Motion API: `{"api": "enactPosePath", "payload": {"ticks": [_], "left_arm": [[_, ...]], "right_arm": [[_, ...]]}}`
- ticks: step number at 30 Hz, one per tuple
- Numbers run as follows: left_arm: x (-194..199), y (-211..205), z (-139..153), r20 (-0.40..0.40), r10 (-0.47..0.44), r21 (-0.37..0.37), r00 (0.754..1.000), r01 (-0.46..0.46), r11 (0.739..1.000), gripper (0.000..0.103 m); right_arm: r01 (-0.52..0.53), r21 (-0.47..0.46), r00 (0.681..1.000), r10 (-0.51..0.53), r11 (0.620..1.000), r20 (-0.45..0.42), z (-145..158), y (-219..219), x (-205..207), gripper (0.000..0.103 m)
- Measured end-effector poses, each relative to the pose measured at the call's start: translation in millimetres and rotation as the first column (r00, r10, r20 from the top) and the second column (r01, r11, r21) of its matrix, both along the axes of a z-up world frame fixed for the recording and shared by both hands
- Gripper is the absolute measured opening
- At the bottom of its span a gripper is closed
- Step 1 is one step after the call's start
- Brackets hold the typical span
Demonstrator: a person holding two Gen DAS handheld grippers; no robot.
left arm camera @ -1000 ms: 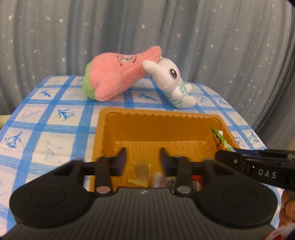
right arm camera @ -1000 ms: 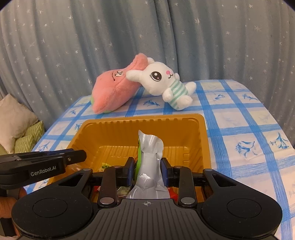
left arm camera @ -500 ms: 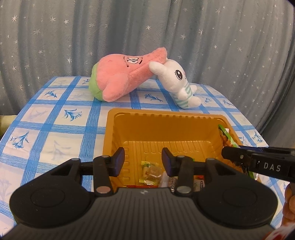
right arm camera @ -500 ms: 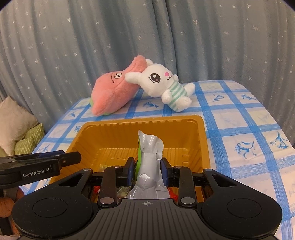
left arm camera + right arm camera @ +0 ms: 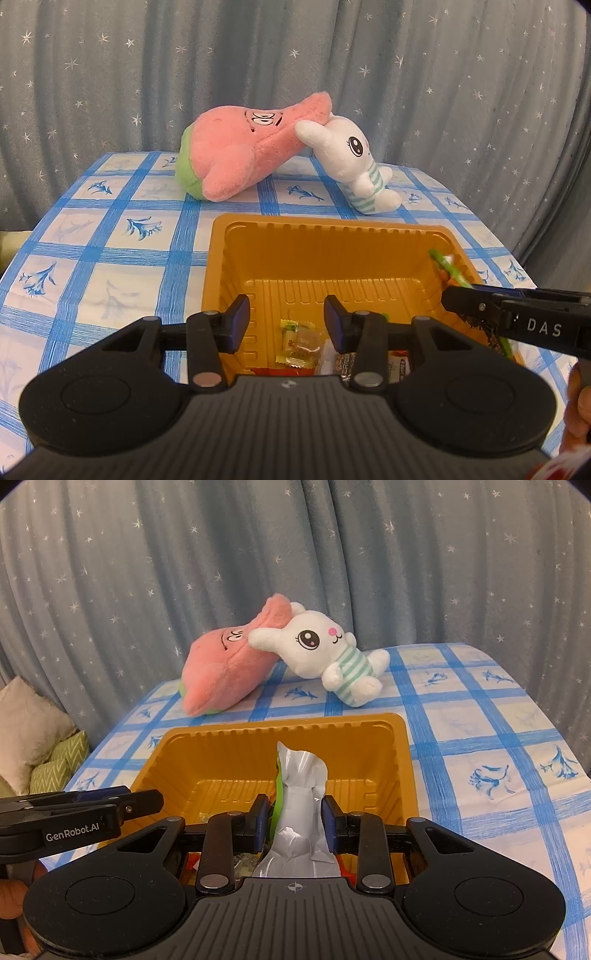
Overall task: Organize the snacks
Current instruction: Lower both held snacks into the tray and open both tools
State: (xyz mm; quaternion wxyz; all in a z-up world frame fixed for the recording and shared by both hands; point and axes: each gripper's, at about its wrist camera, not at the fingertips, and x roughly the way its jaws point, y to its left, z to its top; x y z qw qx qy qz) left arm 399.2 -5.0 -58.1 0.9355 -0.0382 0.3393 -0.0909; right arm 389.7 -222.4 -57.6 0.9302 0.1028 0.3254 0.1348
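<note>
- Our right gripper (image 5: 293, 827) grips a silver snack packet (image 5: 301, 794) above the orange tray (image 5: 280, 729); we judge it best lowered well inside the walls before letting go
- Our left gripper (image 5: 287, 319) hangs spread and empty; only its view shows wrapped candies (image 5: 299, 341) on the tray floor

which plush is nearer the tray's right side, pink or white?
The white bunny plush in the green-striped shirt. It lies beyond the orange tray's right half; the pink star plush lies beyond the left, its tip overlapping the bunny's ear.
</note>
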Motion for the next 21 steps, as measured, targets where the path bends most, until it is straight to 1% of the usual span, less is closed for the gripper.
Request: {"api": "enactPosePath", "payload": {"ticks": [2, 3, 4, 5, 6, 10, 13, 18, 21], "left_arm": [[0, -1, 0, 0.000, -0.003, 0.006, 1.000, 0.003, 1.000, 0.042], [-1, -1, -1, 0.000, -0.003, 0.009, 1.000, 0.003, 1.000, 0.044], [-1, -1, -1, 0.000, -0.002, 0.011, 1.000, 0.002, 1.000, 0.045], [-1, -1, -1, 0.000, -0.001, 0.012, 1.000, 0.001, 1.000, 0.046], [-1, -1, -1, 0.000, -0.001, 0.012, 1.000, 0.001, 1.000, 0.046], [-2, 0, 0, 0.002, 0.002, 0.015, 1.000, -0.002, 1.000, 0.046], [-5, 0, 1, 0.007, 0.001, 0.018, 1.000, -0.001, 1.000, 0.046], [-12, 0, 4, 0.017, 0.002, 0.021, 1.000, -0.002, 1.000, 0.050], [-18, 0, 6, 0.025, 0.004, 0.025, 1.000, -0.005, 1.000, 0.050]], "right_arm": [[-0.006, 0.028, 1.000, 0.006, 1.000, 0.005, -1, -3, 1, 0.032], [-0.006, 0.044, 1.000, 0.006, 0.999, 0.001, -2, -5, 3, 0.038], [0.003, 0.058, 1.000, -0.003, 0.998, -0.001, -2, -7, 3, 0.056], [0.014, 0.071, 1.000, -0.014, 0.997, 0.006, -1, -10, 3, 0.063], [0.023, 0.079, 1.000, -0.025, 0.997, 0.017, 0, -13, 2, 0.068], [0.040, 0.064, 0.999, -0.042, 0.997, 0.034, 5, -17, 0, 0.068], [0.046, 0.051, 0.998, -0.048, 0.998, 0.030, 5, -18, -1, 0.068], [0.044, 0.037, 0.998, -0.045, 0.998, 0.036, 5, -19, -4, 0.068], [0.042, 0.025, 0.998, -0.043, 0.999, 0.042, 7, -18, -8, 0.068]]}}
